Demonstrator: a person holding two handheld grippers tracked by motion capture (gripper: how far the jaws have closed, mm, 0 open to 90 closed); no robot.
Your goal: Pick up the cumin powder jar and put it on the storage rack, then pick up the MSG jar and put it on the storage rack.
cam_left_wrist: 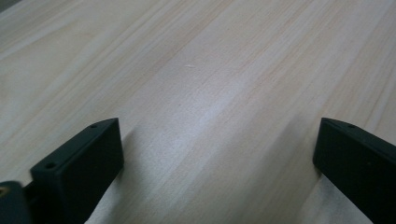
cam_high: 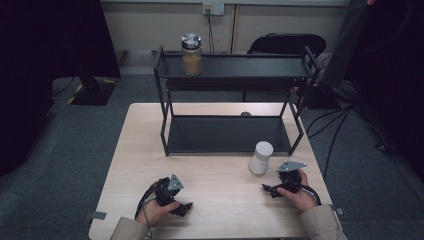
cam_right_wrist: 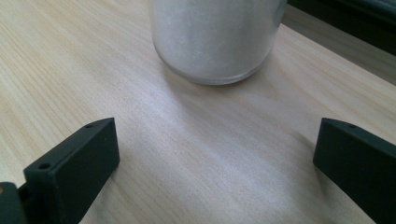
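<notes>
Right claw (cam_high: 268,189) is spread and empty, white jar (cam_right_wrist: 217,39) just ahead: slide jaws level around its lower body before pinching. Left claw (cam_high: 184,206) rests spread.

Pale wood-grain table (cam_high: 220,185). Black metal shelf rack (cam_high: 230,135). White jar (cam_high: 260,157), frosted white up close (cam_right_wrist: 215,37). Amber-brown jar (cam_high: 191,55) with silver lid. Black gripper jaws throughout, grey plates on top. Beige sleeves. Dark grey floor.

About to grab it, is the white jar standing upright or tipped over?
Upright: the white jar stands on its base on the table, its round top facing up.
</notes>
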